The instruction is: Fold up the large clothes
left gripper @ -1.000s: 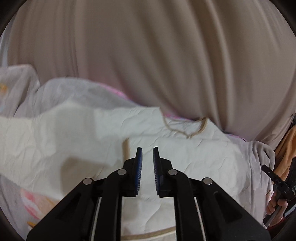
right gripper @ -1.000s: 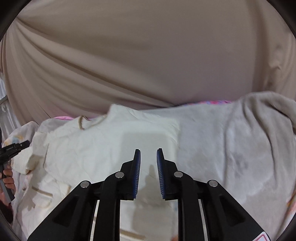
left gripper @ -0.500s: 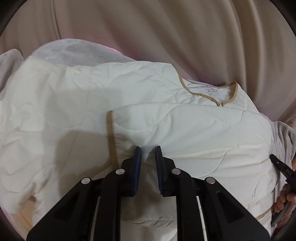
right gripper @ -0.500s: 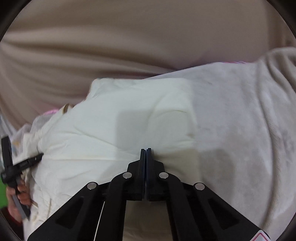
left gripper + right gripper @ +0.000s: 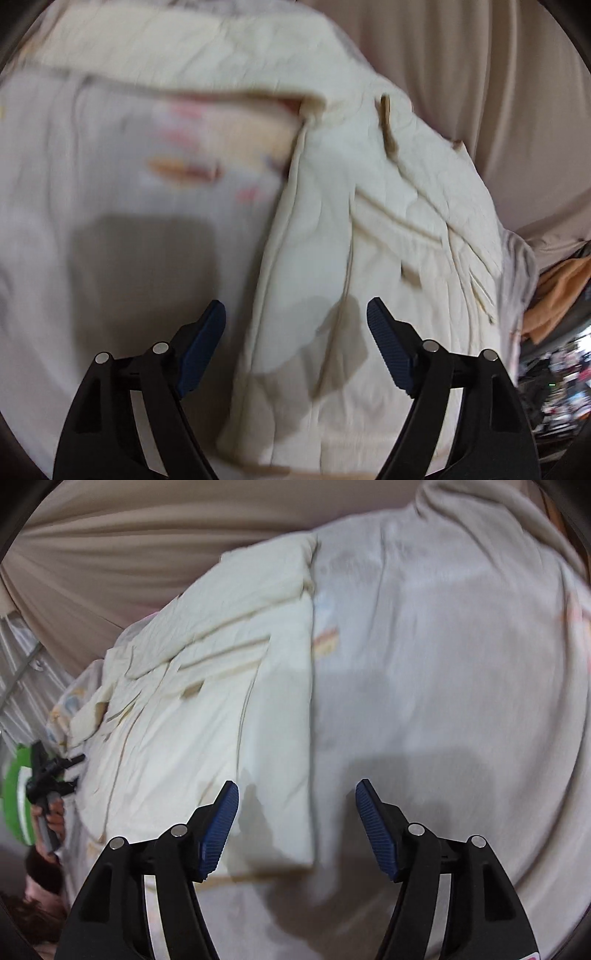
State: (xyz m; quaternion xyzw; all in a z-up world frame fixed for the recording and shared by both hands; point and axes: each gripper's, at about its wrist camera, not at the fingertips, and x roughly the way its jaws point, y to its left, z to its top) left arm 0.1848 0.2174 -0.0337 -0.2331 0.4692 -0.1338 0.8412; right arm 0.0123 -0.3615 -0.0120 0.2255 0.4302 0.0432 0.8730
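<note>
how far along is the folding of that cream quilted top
Done: the cream garment lies folded into a long panel with a straight edge on the pale blanket. In hand: nothing; the left gripper and right gripper are both open above it. Left: it looks long, so probably a crosswise fold or two to make it compact.

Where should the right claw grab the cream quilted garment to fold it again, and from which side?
Judging from the right wrist view, take the cream quilted garment at its near corner, where the long straight folded edge ends just ahead of the open right claw. That edge lies flat on the pale sheet with layers stacked, so come from the sheet side, sliding one finger under, probably catching all layers.
</note>
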